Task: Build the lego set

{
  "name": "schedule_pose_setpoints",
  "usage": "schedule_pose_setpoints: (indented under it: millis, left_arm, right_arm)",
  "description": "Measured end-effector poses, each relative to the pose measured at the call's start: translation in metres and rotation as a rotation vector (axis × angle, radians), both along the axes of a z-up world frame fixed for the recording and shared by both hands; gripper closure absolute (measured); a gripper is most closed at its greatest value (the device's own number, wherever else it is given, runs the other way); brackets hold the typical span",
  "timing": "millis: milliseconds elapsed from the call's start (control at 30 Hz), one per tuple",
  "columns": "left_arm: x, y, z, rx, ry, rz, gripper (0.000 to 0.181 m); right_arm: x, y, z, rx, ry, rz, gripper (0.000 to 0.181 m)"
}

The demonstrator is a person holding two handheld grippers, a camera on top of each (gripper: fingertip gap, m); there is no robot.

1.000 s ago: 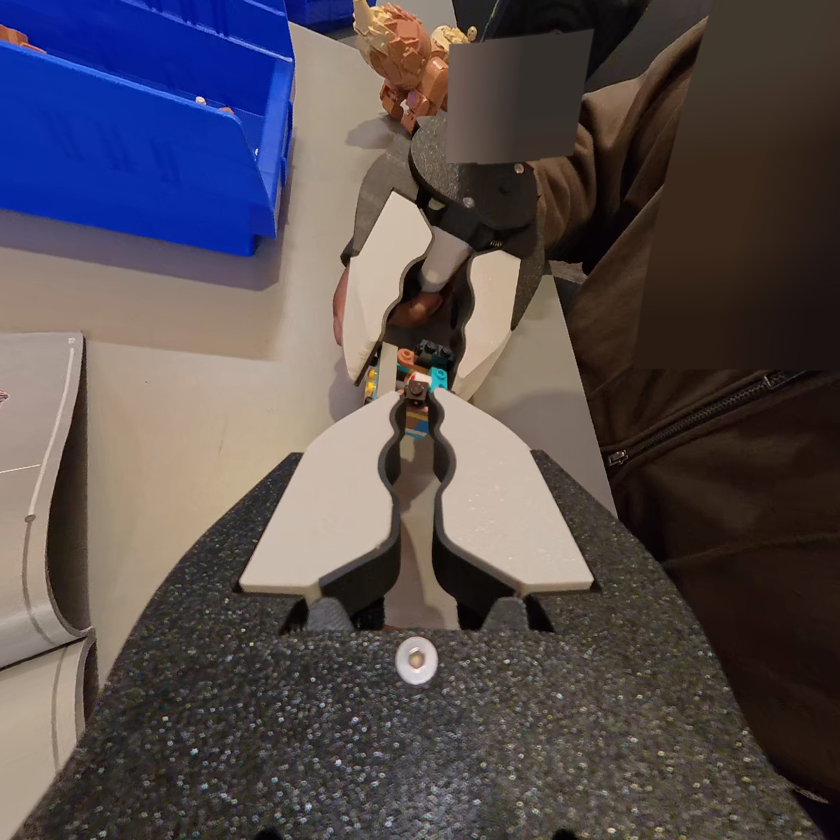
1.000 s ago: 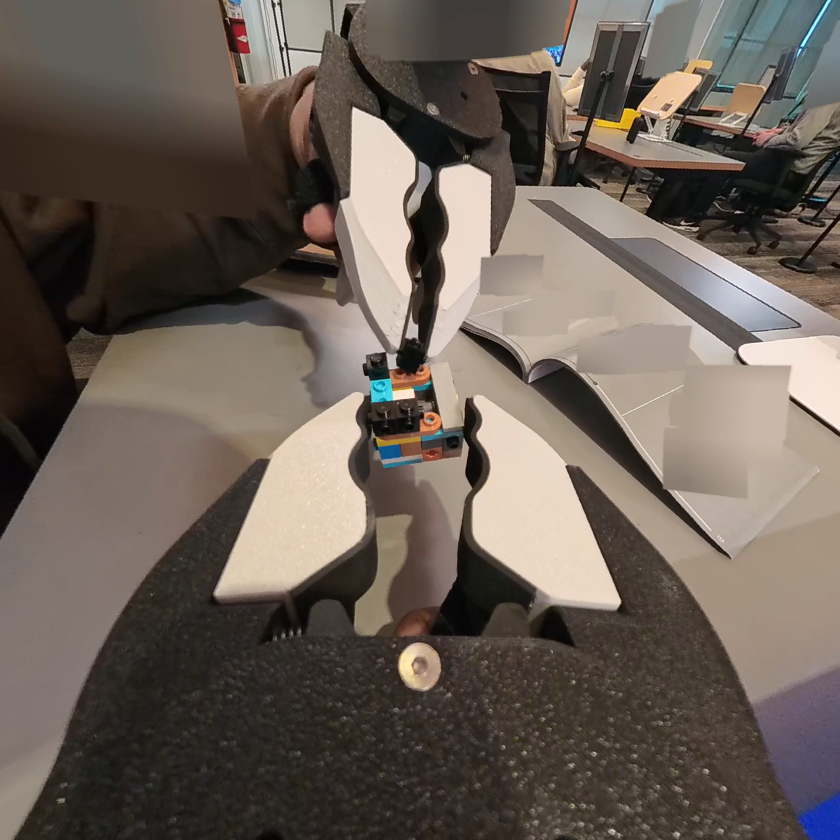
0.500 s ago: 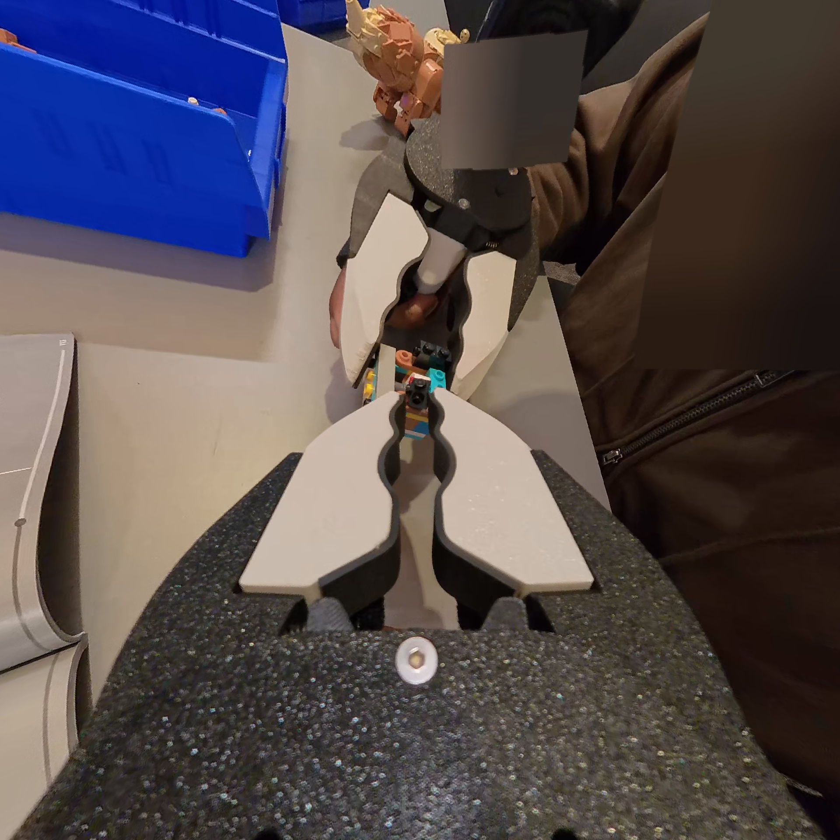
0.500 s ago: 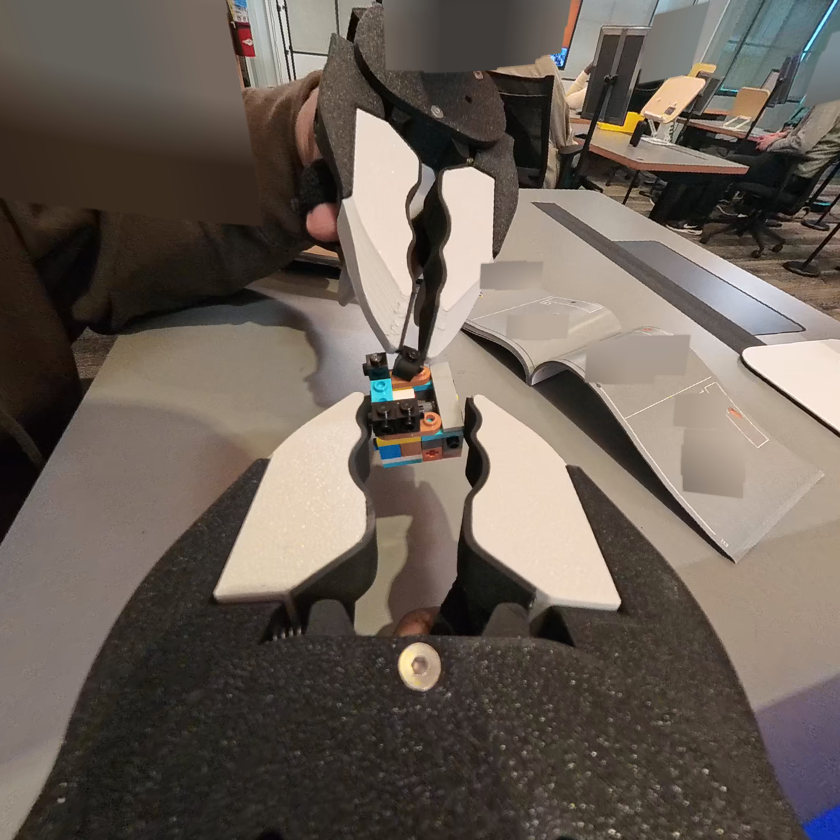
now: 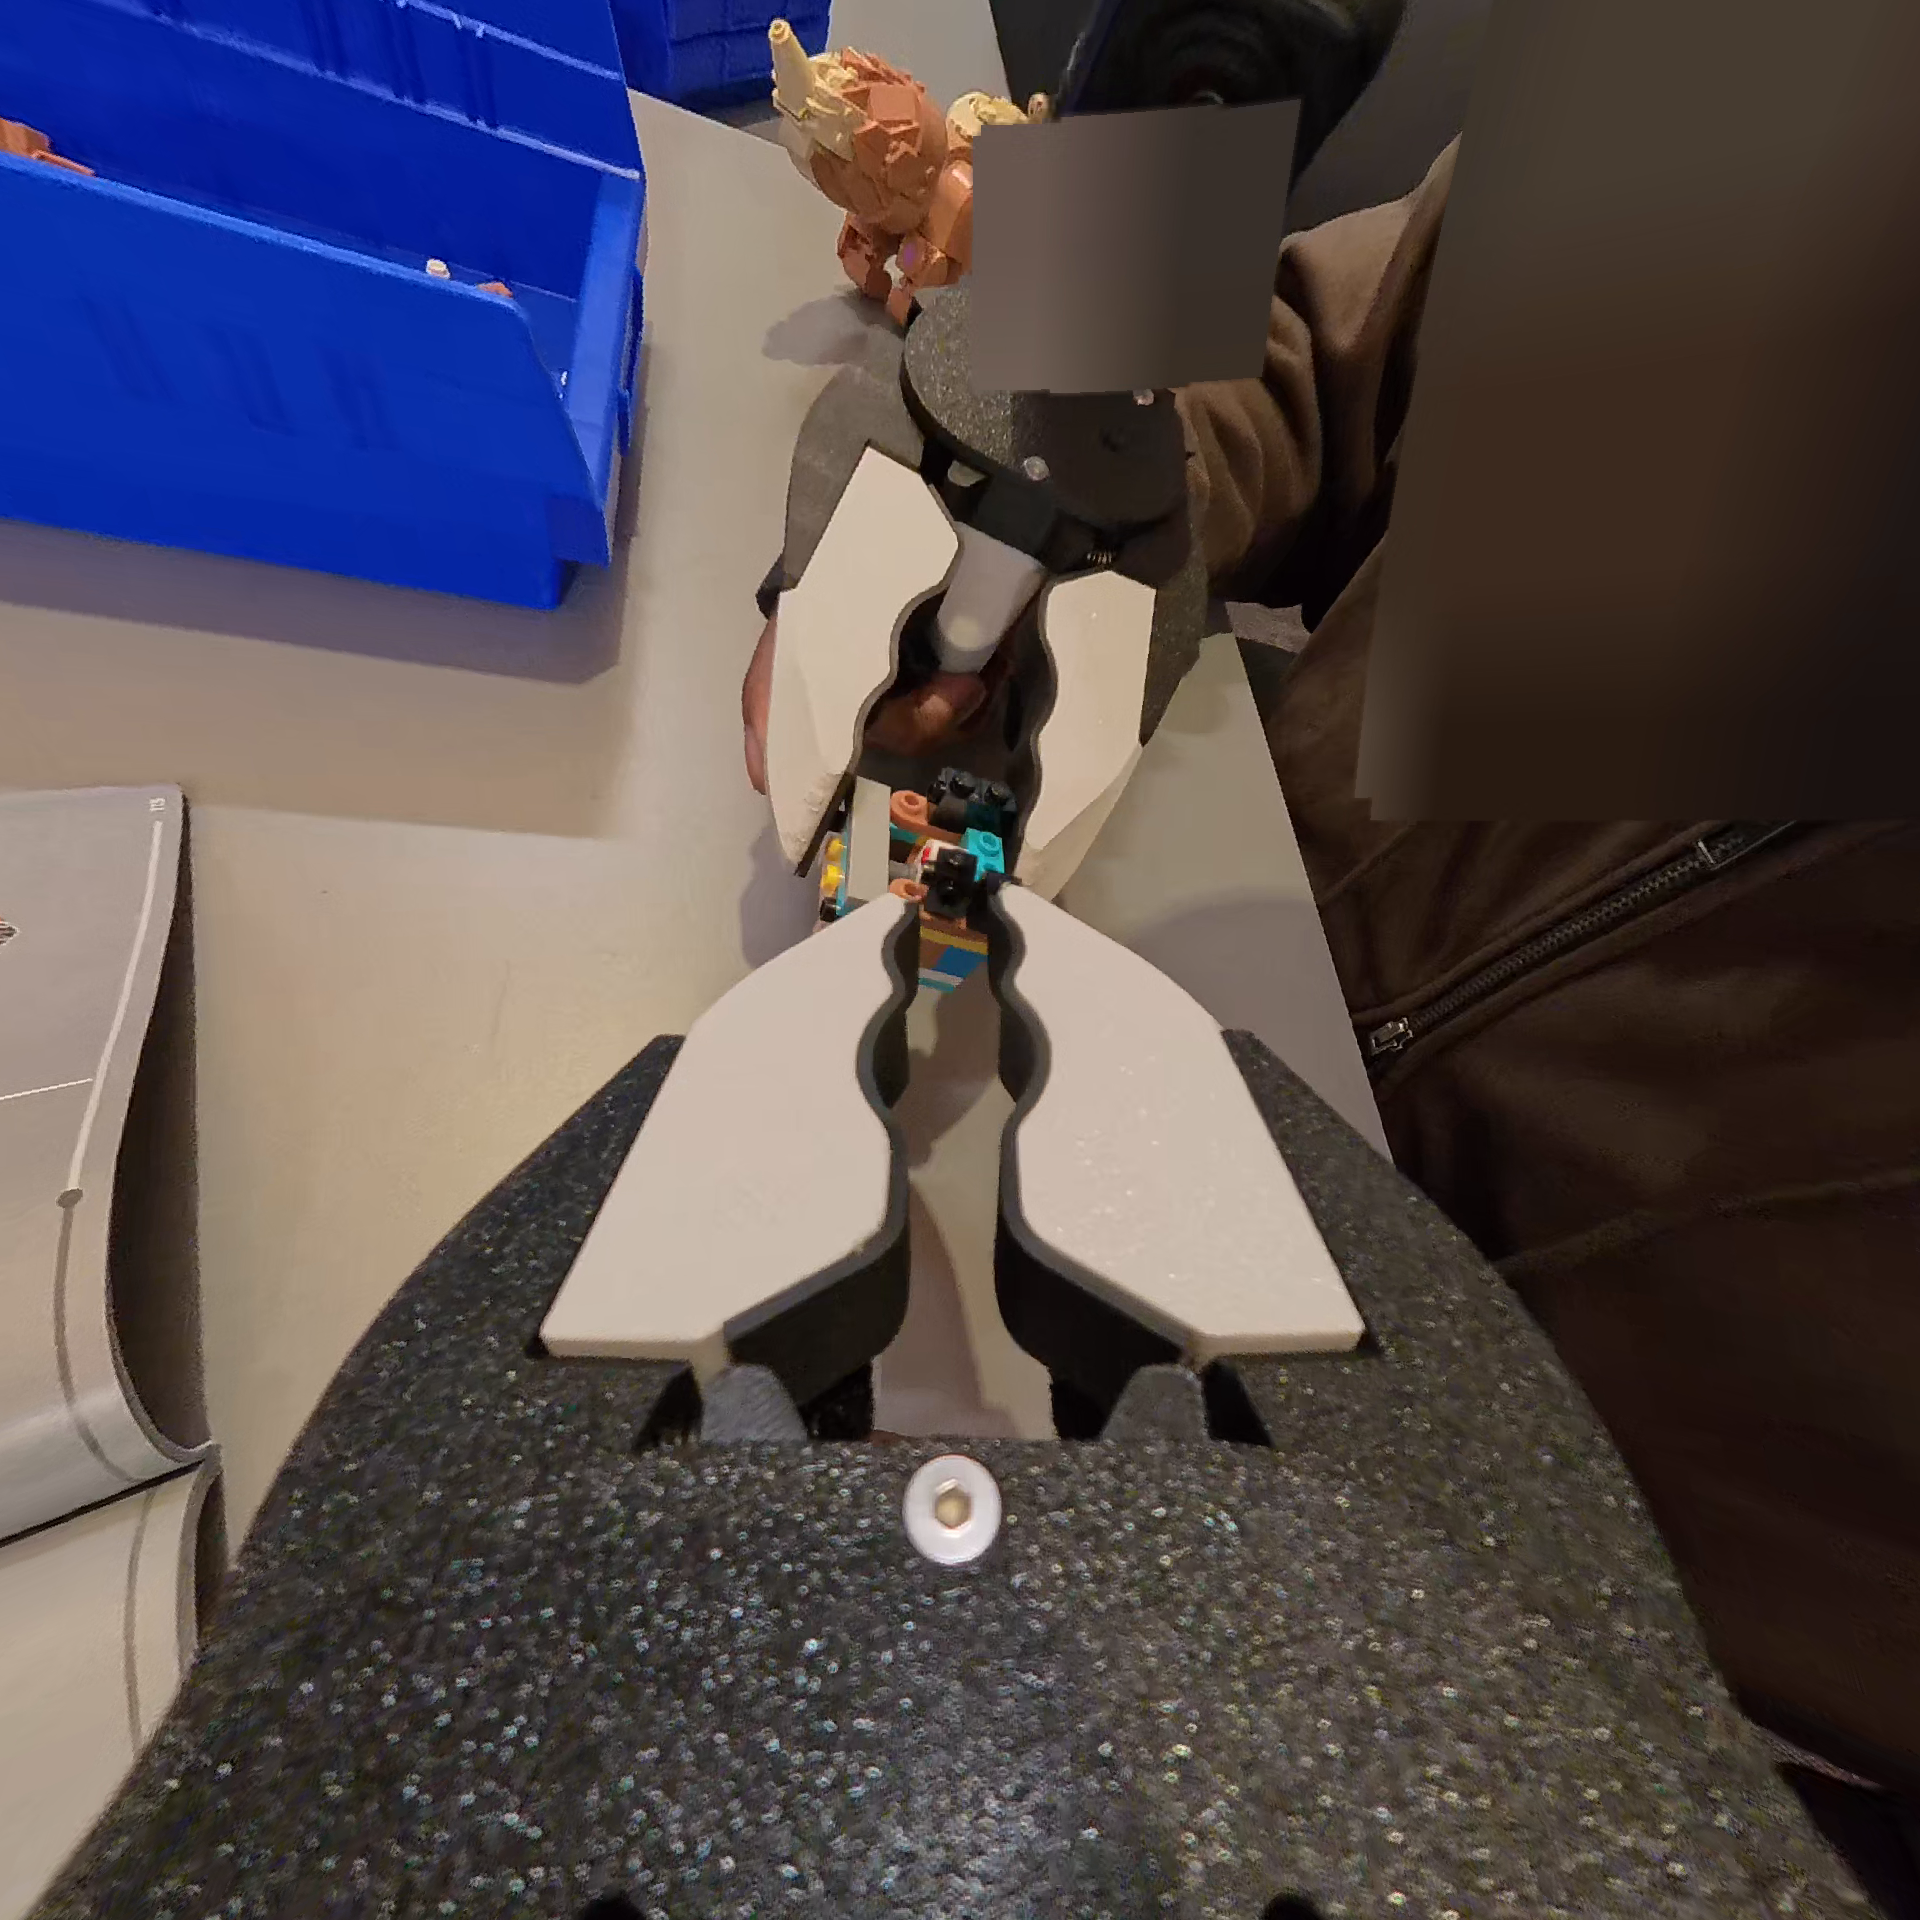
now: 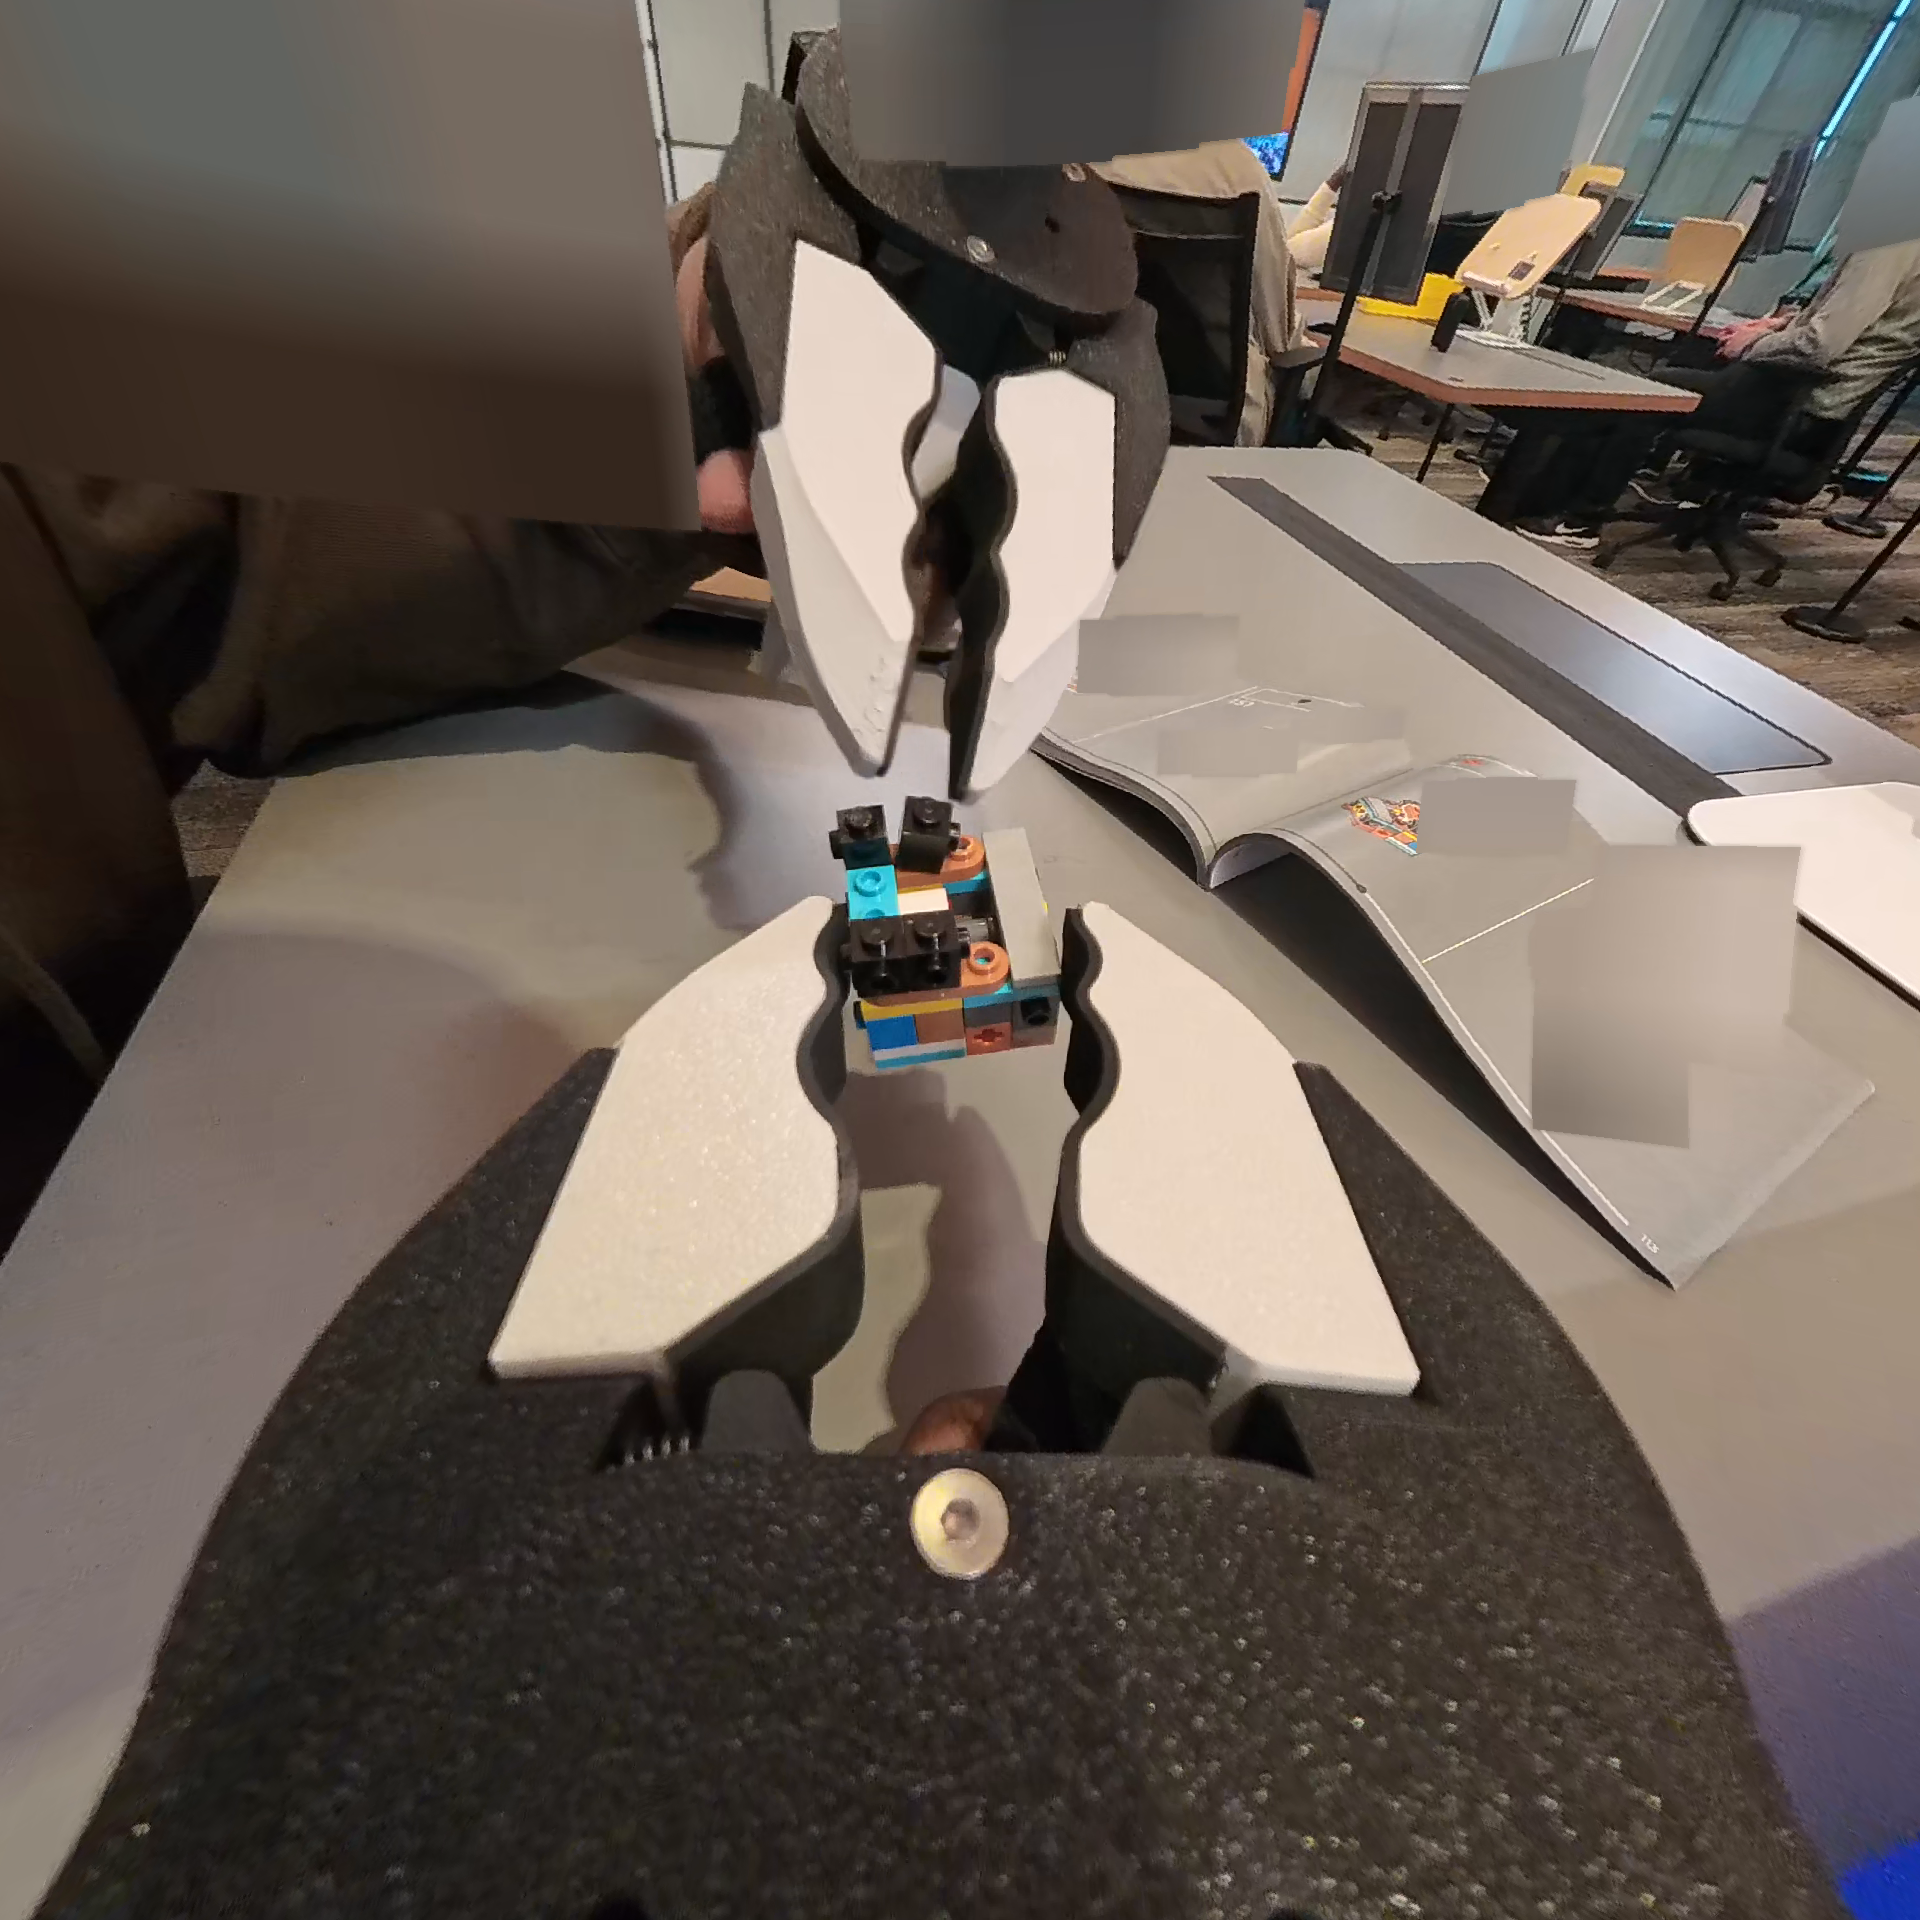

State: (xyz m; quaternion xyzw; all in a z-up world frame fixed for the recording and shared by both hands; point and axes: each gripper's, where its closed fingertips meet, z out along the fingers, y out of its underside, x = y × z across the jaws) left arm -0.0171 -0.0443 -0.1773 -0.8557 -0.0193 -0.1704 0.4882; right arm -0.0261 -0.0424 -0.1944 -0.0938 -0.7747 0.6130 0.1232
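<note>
My right gripper (image 6: 951, 935) is shut on a small multicoloured lego assembly (image 6: 940, 997) and holds it above the grey table (image 6: 416, 987). A small black brick (image 6: 927, 831) sits tilted on the assembly's top, beside another black brick (image 6: 857, 831). My left gripper (image 6: 923, 781) hangs just above that brick, fingertips slightly apart and empty. In the left wrist view my left gripper (image 5: 951, 899) points at the assembly (image 5: 935, 862), which sits between the fingers of the right gripper (image 5: 930, 831) beyond it.
Blue parts bins (image 5: 312, 364) stand at the far left, and a brown lego figure (image 5: 883, 156) stands behind the right gripper. An open instruction booklet (image 6: 1455, 935) lies to the right. A person's brown jacket (image 5: 1610, 1143) lines the table edge. Less than 4 cm separates the two grippers' tips.
My left gripper has let go of the small black brick on top of the assembly and lifted slightly off it. The right gripper still holds the assembly.
</note>
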Motion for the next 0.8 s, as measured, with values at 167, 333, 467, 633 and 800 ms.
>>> schedule_pose_setpoints:
  millis: [167,333,467,633,800]
  left_arm:
    - [0.002,-0.003,-0.002,0.062,0.052,-0.021,0.145]
    - [-0.011,0.004,-0.021,0.126,0.251,0.035,0.133]
    - [-0.012,0.009,-0.019,0.235,0.291,0.072,0.133]
    - [-0.01,0.012,-0.021,0.272,0.298,0.071,0.134]
    - [-0.006,0.016,-0.023,0.292,0.308,0.061,0.137]
  right_arm:
    - [-0.002,0.004,0.003,-0.025,-0.04,0.002,0.142]
    - [-0.004,0.008,0.004,-0.039,-0.098,0.007,0.142]
    - [-0.004,0.009,0.005,-0.035,-0.128,0.02,0.143]
    - [-0.001,0.006,0.005,-0.025,-0.135,0.033,0.143]
    - [0.0,0.006,0.008,-0.035,-0.136,0.035,0.143]
